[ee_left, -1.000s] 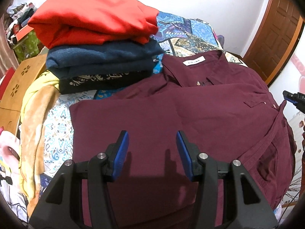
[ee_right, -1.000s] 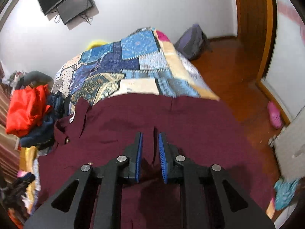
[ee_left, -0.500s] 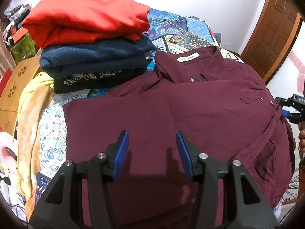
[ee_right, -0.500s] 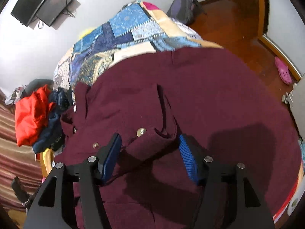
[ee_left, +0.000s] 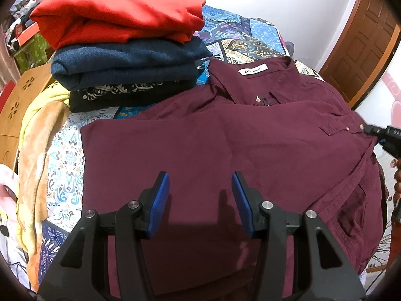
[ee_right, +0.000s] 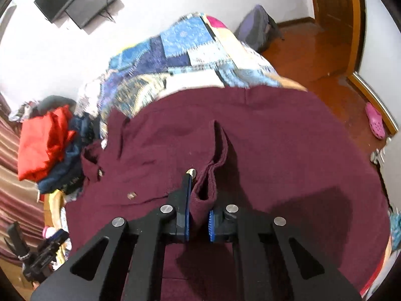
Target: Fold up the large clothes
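Pinching a thick roll of the maroon shirt [ee_right: 288,145] between the blue pads of my right gripper [ee_right: 199,209], I have the front placket edge bunched up, with one pale button [ee_right: 192,171] just at the tip of the left pad. My left gripper [ee_left: 200,198] hovers with its jaws spread wide and nothing between them, over the near half of the shirt. The shirt lies spread across the patchwork bedspread [ee_left: 250,32], collar and white label [ee_left: 252,69] at the far side, its right portion draping toward the bed edge.

What worries me most is the grip: I seem to have caught several layers in that roll, not one clean edge. If I lift and carry it over, I judge the layer beneath could come along and the fold would land lumpy or skewed. The fabric looks limp and heavy, so a pull from one point may drag the whole shirt across the bedspread, since my left gripper pins nothing down.

The folded stack [ee_left: 120,40] of red, blue and dark patterned garments sits just left of the collar, almost touching the shoulder; a wide sweep to the left could nudge it or bury the sleeve under it. The button near the pad could also let the cloth slip out mid-carry
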A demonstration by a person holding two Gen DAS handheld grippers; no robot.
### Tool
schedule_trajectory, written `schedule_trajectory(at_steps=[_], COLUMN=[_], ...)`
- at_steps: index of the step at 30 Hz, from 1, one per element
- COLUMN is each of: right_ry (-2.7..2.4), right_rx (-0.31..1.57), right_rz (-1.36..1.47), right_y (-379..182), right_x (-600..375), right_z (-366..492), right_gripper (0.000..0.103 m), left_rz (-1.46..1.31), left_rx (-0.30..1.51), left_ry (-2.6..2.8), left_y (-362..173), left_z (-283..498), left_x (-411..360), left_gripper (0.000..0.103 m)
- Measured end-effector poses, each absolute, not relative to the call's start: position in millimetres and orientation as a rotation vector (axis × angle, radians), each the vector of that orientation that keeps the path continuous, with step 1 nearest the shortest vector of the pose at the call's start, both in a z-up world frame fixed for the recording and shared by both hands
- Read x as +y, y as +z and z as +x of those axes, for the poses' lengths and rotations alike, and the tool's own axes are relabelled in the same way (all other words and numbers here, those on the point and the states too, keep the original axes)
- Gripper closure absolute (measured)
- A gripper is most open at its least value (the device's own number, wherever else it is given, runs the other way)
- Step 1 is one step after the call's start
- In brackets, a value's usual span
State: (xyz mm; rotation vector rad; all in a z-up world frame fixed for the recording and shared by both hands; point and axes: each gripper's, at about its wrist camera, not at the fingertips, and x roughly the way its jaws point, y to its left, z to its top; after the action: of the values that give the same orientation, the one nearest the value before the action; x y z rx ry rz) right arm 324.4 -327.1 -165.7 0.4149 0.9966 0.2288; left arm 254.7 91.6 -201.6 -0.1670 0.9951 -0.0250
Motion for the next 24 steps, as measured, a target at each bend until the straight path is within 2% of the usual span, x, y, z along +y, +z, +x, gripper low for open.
schedule_trajectory(at_steps=[7, 13, 15, 20, 24], right_ry=[0.222, 0.173, 0.154, 0.076, 0.071], right_rx=[0.881, 0.957, 0.964, 0.949, 0.927], right_rz=[0.330, 0.252, 0.233, 0.155, 0.142], right_y=[-135, -168, -178, -179, -170], right_x=[-325, -320, -321, -327, -336], right_z=[329, 334, 332, 324, 316], right_gripper=[0.094, 0.093, 0.089, 0.069, 0.060], left_rz=[-0.154, -0.142, -0.141, -0.137, -0.130], left_rx=[0.984, 0.990, 0.990, 0.994, 0.988], left_ry=[-0.023, -0.027, -0.028, -0.031, -0.036], left_y=[-198, -200, -200, -200, -197], left_z=[254, 254, 254, 255, 255], left_x=[91, 89, 89, 88, 82], left_gripper=[0.053, 0.053, 0.053, 0.053, 0.053])
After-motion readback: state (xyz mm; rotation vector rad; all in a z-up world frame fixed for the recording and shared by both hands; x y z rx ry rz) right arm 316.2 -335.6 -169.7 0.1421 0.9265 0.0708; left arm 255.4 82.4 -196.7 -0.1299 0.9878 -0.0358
